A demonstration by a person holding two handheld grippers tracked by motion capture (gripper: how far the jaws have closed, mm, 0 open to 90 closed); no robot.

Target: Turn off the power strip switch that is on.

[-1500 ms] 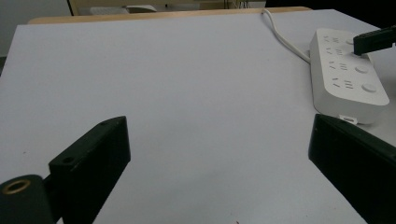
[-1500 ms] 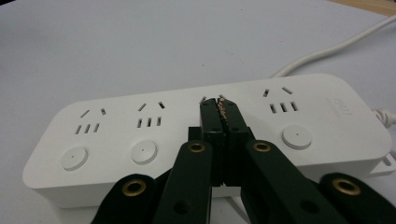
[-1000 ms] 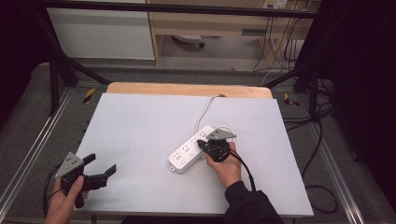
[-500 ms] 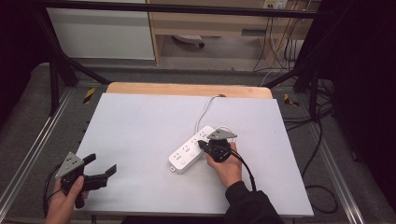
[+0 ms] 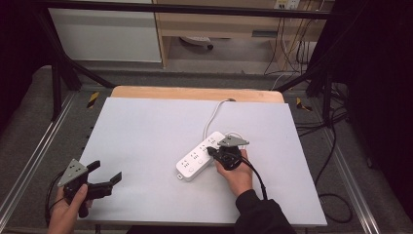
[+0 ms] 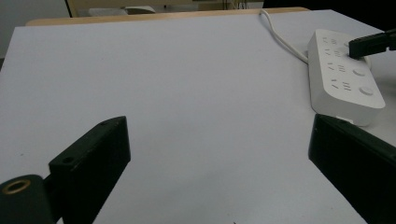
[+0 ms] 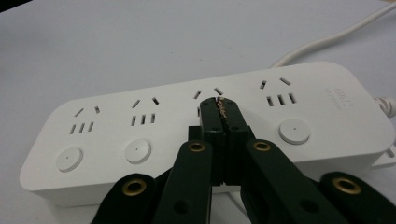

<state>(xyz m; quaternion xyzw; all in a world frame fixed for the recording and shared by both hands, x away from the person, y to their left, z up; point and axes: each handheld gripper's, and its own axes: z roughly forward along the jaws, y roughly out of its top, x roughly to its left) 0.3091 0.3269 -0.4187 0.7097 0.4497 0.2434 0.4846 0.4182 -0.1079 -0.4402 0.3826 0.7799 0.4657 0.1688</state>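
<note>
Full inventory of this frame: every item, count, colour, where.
power strip: 1, white, four socket groups each with a round button, lying diagonally right of centre on the table
power strip cable: 1, white, runs from the strip's far end to the table's back edge
table: 1, pale grey top with a wooden strip along the far edge
metal frame: 1, black, around the table
cabinet: 1, white, on the floor beyond the table
left gripper: 1, black, jaws open, at the table's near left corner, in the left hand
right gripper: 1, black, jaws shut, tips over the strip's top face
</note>
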